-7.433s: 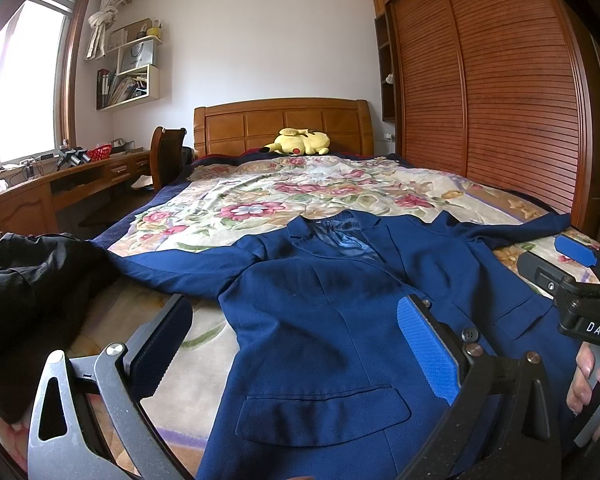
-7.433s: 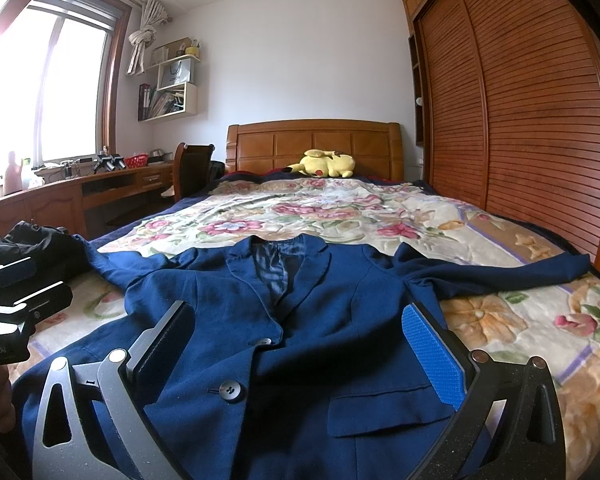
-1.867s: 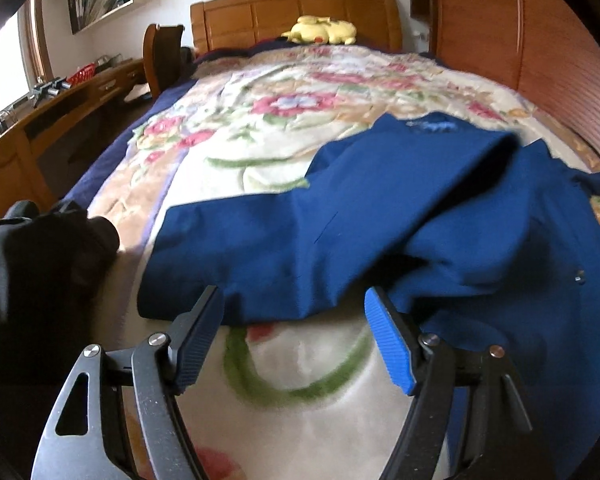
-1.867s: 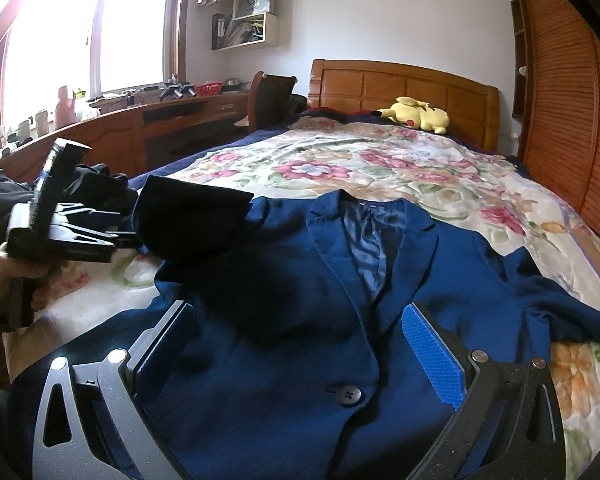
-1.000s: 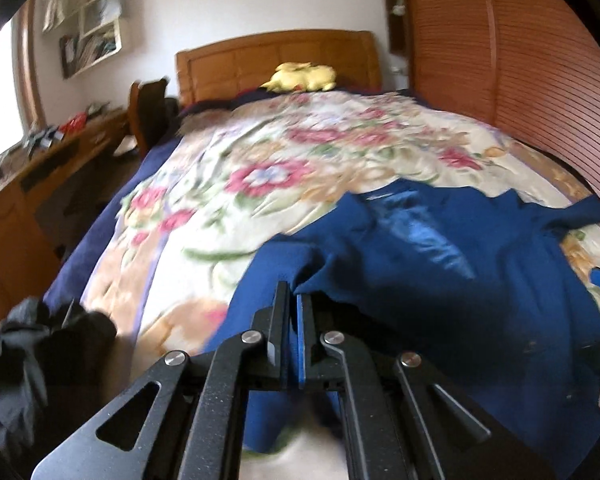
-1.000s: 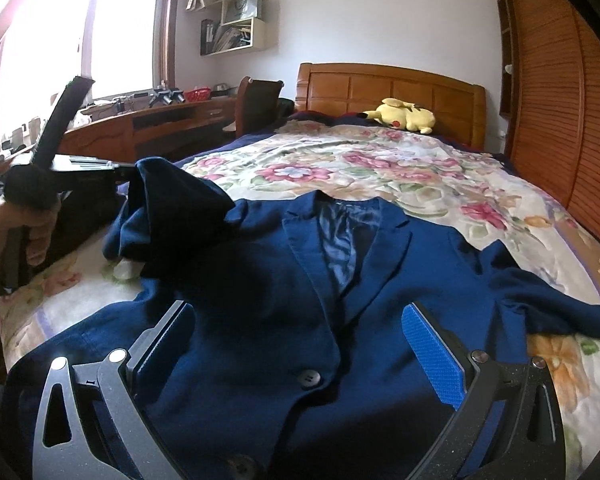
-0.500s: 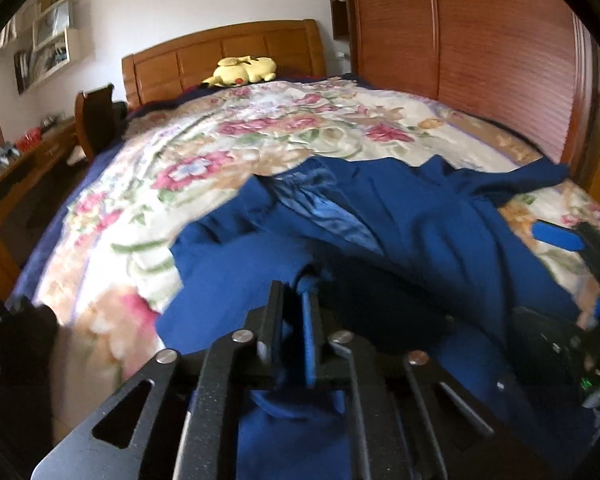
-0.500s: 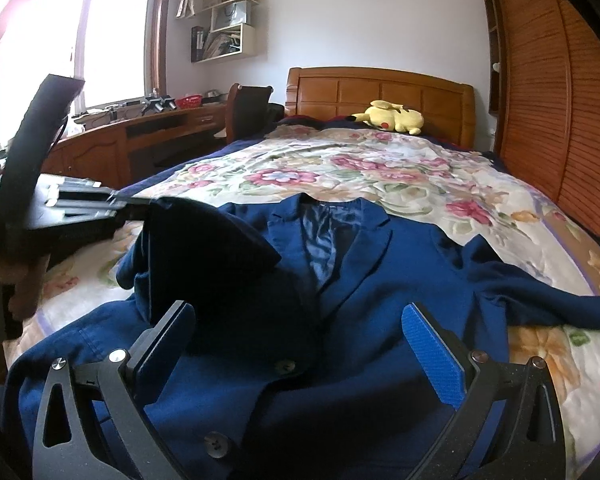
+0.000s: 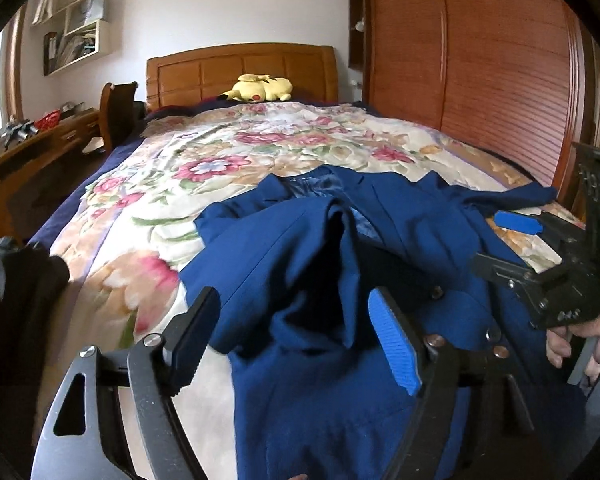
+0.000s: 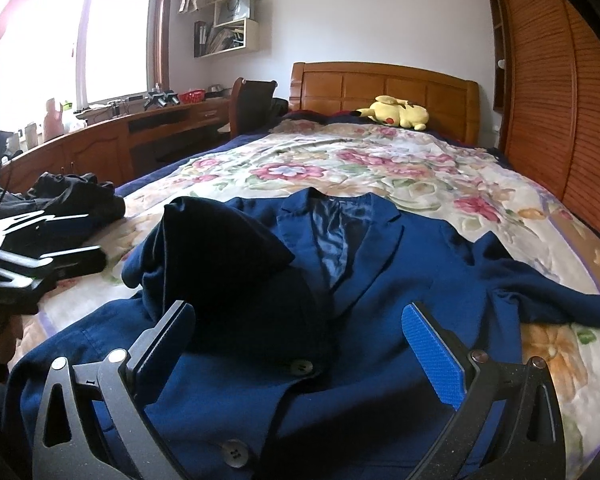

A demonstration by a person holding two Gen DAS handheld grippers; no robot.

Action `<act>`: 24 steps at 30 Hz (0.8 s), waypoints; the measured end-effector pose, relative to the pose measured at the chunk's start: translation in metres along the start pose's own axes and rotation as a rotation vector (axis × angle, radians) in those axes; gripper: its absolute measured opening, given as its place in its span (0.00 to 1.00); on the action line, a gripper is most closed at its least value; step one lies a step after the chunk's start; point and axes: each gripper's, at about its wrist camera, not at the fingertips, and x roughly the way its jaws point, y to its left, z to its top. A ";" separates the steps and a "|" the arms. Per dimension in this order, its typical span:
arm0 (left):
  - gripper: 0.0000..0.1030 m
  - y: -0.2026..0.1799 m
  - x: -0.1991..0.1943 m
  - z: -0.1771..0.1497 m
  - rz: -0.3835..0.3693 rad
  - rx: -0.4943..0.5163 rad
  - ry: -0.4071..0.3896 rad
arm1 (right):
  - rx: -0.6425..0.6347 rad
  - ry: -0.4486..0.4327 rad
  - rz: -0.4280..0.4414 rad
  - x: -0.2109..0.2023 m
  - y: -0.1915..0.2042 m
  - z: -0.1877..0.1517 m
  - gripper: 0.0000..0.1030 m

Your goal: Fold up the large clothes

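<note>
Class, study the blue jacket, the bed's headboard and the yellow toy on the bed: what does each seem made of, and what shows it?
Blue button-front jacket: probably matte woven suiting, creasing softly; its lining looks satiny, catching light.
Panelled orange-brown headboard: likely varnished wood, glossy.
Yellow stuffed toy: apparently plush fabric, soft rounded shape; details too small.

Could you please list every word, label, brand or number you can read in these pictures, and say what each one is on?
Nothing here reads clearly.
Right gripper: pale marking on its body in the left wrist view, upside down and too blurred to read.
Books and papers on the wall shelf: too small to read.
Blue jacket, floral bedspread, yellow plush toy, left gripper: no text visible.
</note>
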 end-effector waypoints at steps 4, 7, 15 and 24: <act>0.75 0.010 -0.009 -0.010 0.038 -0.016 -0.022 | -0.008 0.002 0.003 0.003 0.003 0.002 1.00; 0.75 0.017 -0.014 -0.015 0.060 -0.018 -0.033 | -0.025 0.005 0.006 0.006 0.009 0.003 0.99; 0.75 0.033 -0.024 -0.032 0.093 -0.024 -0.055 | -0.066 0.016 0.007 0.011 0.025 0.008 0.99; 0.75 0.052 -0.031 -0.041 0.089 -0.045 -0.052 | -0.151 0.044 -0.008 0.021 0.052 0.029 0.99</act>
